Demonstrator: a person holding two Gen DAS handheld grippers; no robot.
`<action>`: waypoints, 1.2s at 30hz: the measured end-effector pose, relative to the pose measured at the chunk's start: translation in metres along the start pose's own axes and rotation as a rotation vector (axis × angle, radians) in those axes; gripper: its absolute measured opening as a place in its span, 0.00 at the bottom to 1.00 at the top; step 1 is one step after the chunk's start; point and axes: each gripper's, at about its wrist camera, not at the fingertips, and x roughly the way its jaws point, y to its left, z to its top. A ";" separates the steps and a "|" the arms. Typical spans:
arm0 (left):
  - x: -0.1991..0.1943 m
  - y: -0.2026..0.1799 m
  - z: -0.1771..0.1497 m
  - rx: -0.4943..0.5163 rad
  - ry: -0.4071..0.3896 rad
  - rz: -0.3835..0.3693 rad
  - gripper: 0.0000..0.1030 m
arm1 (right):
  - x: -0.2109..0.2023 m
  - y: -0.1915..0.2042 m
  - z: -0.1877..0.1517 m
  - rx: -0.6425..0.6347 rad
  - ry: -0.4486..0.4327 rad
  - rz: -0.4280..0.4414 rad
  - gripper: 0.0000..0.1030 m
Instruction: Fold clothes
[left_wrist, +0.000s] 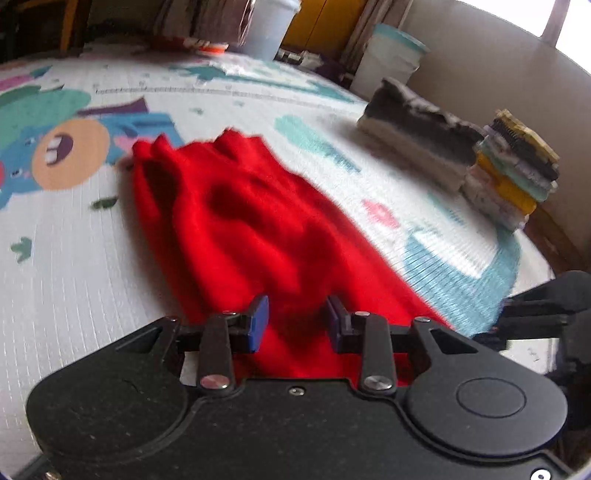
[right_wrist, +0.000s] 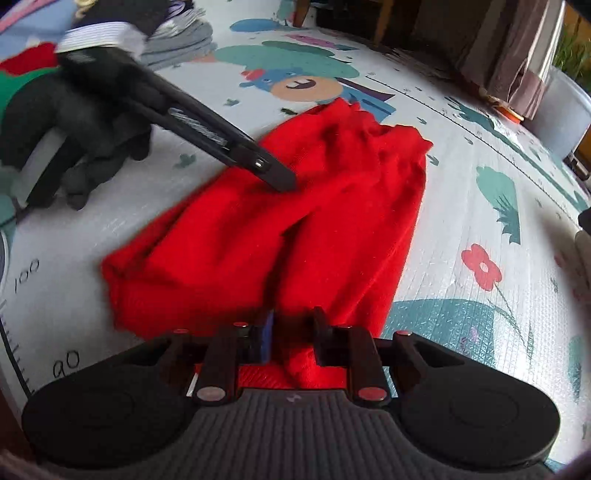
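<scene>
Left hand-held gripper (left_wrist: 297, 319) and right hand-held gripper (right_wrist: 291, 334) both clamp red garment (left_wrist: 236, 221). Folded stacks (left_wrist: 513, 170) only in left view; gloved hand (right_wrist: 85, 147) only in right.

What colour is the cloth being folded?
Bright red cloth, clearest in the right wrist view.

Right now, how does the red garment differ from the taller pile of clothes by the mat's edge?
The red garment is one colour; the taller pile of clothes mixes yellow, mint, grey and white. The red garment lies spread and rumpled; the pile is folded and stacked. Both rest on the mat.
</scene>
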 end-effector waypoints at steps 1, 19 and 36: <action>0.000 0.000 0.002 -0.003 -0.003 0.002 0.31 | 0.001 0.002 0.000 -0.018 0.002 -0.007 0.23; -0.063 -0.050 -0.069 0.339 0.179 -0.144 0.16 | -0.007 0.007 -0.005 0.085 0.040 0.065 0.24; -0.123 -0.013 -0.048 0.090 0.027 -0.053 0.16 | -0.054 0.065 -0.021 0.097 0.016 -0.049 0.38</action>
